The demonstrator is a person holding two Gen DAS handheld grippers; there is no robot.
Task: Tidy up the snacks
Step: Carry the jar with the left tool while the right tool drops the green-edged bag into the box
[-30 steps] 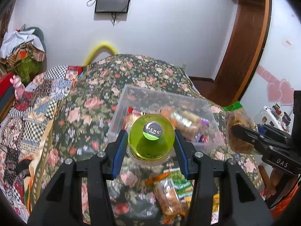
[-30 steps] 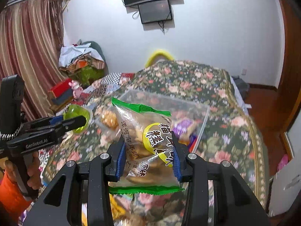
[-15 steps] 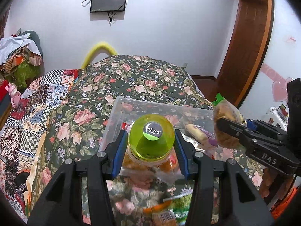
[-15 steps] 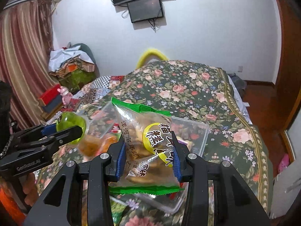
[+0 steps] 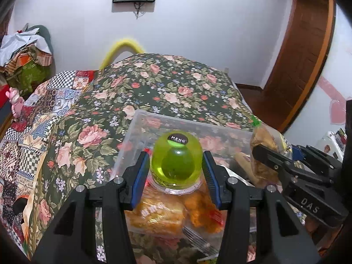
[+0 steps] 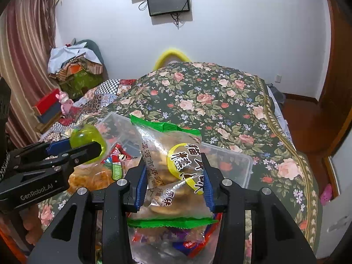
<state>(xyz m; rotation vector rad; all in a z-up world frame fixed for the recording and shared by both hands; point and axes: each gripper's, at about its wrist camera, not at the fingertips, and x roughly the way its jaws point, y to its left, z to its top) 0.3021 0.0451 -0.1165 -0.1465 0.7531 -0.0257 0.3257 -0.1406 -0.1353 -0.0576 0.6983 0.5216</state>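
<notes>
Now both tools hold snacks over the box [image 5: 140,118]: left tool [image 5: 177,171] grips the jelly [image 5: 177,156], right tool [image 6: 173,180] grips the cookie bag [image 6: 173,167]. Next, lower and let go.

left tool [image 5: 176,171] clamped, right tool [image 6: 173,182] clamped, side by side

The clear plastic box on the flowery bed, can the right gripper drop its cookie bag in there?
Probably yes. The right gripper, shut on the green-edged cookie bag, hangs over the clear plastic box, which has no lid; only packed snacks lie below.
</notes>
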